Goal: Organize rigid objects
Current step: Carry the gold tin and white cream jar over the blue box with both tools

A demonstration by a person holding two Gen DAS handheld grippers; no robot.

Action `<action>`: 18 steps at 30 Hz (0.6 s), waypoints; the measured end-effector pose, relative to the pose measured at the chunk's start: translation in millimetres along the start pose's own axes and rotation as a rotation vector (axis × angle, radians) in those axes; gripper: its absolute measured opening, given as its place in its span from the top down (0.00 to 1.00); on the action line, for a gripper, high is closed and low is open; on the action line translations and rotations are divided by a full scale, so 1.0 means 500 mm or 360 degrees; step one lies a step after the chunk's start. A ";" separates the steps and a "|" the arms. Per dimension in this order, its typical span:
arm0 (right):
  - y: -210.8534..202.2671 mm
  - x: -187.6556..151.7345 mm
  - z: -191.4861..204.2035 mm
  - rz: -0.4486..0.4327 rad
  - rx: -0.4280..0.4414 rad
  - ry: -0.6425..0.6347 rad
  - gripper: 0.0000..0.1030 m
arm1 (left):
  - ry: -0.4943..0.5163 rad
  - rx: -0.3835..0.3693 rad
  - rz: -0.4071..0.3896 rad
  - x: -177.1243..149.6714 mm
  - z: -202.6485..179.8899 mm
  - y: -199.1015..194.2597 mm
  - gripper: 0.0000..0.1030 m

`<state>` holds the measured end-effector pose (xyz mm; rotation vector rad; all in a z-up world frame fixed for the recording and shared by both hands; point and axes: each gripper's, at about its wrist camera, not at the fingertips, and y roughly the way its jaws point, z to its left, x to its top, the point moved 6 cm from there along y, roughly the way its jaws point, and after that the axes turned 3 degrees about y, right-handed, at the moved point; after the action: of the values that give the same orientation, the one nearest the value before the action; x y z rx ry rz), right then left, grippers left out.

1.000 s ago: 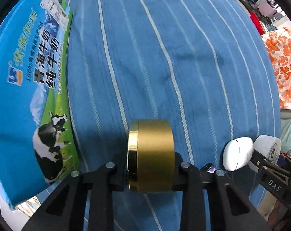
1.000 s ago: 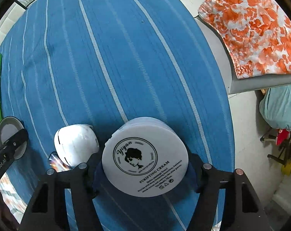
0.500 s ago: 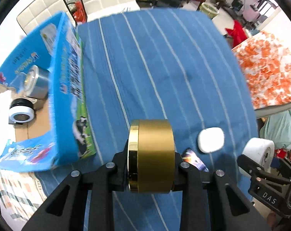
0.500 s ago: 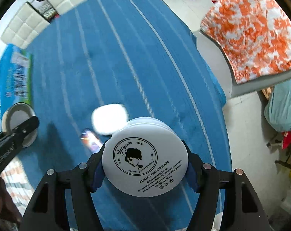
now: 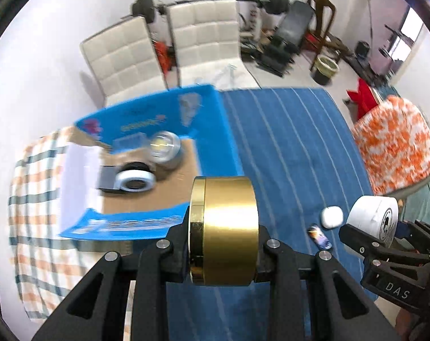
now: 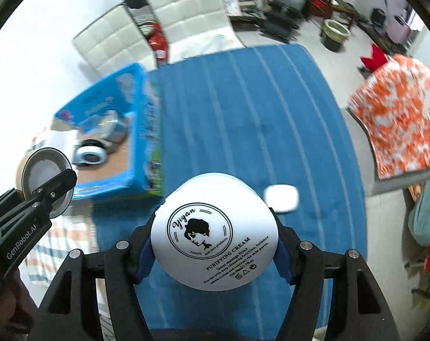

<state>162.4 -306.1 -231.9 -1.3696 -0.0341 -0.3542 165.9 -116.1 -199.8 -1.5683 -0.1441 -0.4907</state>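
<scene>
Two jars ride aloft in clamped jaws, gold tin (image 5: 223,230) in the left gripper (image 5: 223,258), cream jar (image 6: 215,230) in the right gripper (image 6: 215,255); next, probably lowering both into the milk carton box (image 5: 146,170) at left.

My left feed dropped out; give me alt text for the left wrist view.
The left gripper clamps a gold round tin above the blue striped cloth, with the open blue box ahead-left.

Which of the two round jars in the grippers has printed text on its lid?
The white cream jar in the right gripper: its lid bears a logo and print. The gold jar in the left gripper is plain metal.
</scene>
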 end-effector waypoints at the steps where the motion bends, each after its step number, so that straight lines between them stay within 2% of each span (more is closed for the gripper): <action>1: -0.007 -0.001 0.025 -0.0011 0.0013 -0.0023 0.32 | -0.0019 0.0018 -0.0018 -0.001 0.021 -0.008 0.75; 10: -0.064 -0.016 0.233 -0.0095 0.0115 -0.0198 0.32 | -0.0164 0.0078 -0.0142 -0.014 0.181 -0.080 0.75; 18: -0.069 0.004 0.340 -0.0116 0.0154 -0.0241 0.32 | -0.0255 0.0063 -0.0185 -0.004 0.299 -0.096 0.75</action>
<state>185.7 -148.8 -163.1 -1.2991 -0.2242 -0.3051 178.2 33.8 -154.1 -1.5654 -0.3671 -0.4495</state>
